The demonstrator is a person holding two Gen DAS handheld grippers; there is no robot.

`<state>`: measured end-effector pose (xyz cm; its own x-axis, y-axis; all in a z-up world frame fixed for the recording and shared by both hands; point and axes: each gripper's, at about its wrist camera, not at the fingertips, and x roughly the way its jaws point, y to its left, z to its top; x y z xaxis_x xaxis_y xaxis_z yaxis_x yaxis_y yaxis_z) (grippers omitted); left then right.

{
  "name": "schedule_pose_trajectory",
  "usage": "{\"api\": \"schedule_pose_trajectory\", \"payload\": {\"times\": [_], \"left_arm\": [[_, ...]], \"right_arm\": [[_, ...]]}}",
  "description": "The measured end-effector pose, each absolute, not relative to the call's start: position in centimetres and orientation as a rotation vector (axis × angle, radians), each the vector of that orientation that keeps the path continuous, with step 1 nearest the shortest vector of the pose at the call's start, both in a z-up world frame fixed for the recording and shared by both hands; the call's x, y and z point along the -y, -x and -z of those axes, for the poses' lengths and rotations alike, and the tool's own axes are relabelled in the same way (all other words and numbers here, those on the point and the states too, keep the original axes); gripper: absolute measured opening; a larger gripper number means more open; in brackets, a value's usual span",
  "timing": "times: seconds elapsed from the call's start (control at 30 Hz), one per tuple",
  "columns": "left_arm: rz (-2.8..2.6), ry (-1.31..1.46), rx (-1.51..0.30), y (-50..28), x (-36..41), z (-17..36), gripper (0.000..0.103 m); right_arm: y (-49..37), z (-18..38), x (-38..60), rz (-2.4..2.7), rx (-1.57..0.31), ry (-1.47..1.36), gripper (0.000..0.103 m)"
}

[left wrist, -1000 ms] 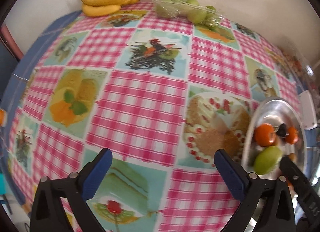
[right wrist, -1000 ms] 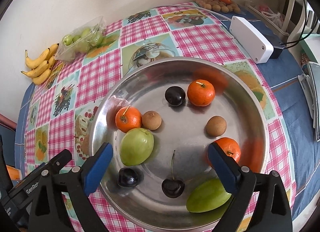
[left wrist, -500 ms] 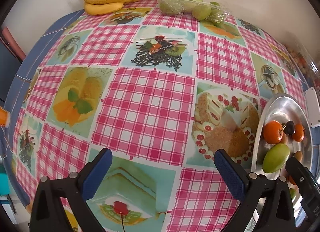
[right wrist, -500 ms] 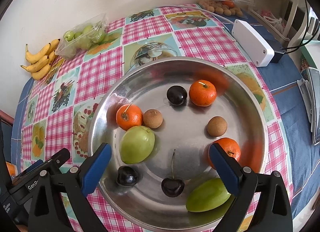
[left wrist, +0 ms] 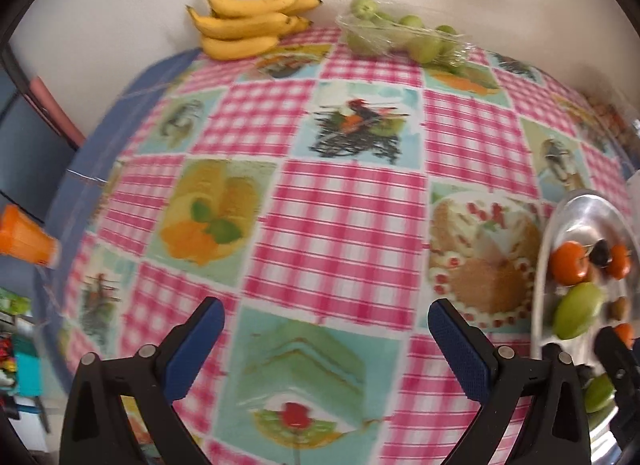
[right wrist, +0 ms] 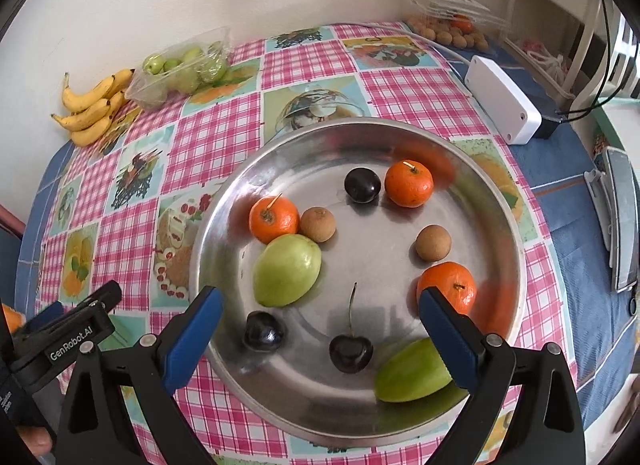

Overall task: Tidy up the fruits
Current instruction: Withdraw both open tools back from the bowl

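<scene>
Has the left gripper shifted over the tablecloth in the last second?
Yes. The left gripper swung right, then back left: the bananas and metal tray slid rightward in its view.

Bare tablecloth [left wrist: 336, 225] between bananas [left wrist: 248, 25] and tray [right wrist: 224, 201].

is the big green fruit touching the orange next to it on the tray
Touching: the right wrist view shows the green fruit pressed against the orange, no gap.

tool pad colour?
Blue pads on black arms; clearest in the right wrist view.
</scene>
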<state>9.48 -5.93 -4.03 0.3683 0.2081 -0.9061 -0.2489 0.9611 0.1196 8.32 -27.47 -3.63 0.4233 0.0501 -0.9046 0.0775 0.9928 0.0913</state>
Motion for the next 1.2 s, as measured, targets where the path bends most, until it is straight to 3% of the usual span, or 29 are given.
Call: {"api": "schedule_pose_trajectory", "payload": {"times": [0.37, 1.2], "left_arm": [[-0.303, -0.017, -1.039, -7.2, 4.3, 1.5, 0.103], [-0.196, 0.022, -1.022, -0.7, 2.9, -1.8, 0.103]], "right_arm": [[-6.4, 2.6, 26.5, 0.042, -1.075, -0.089, 0.098], [-0.8, 1.3, 24.8, 0.036, -1.057, -0.034, 0.098]]}}
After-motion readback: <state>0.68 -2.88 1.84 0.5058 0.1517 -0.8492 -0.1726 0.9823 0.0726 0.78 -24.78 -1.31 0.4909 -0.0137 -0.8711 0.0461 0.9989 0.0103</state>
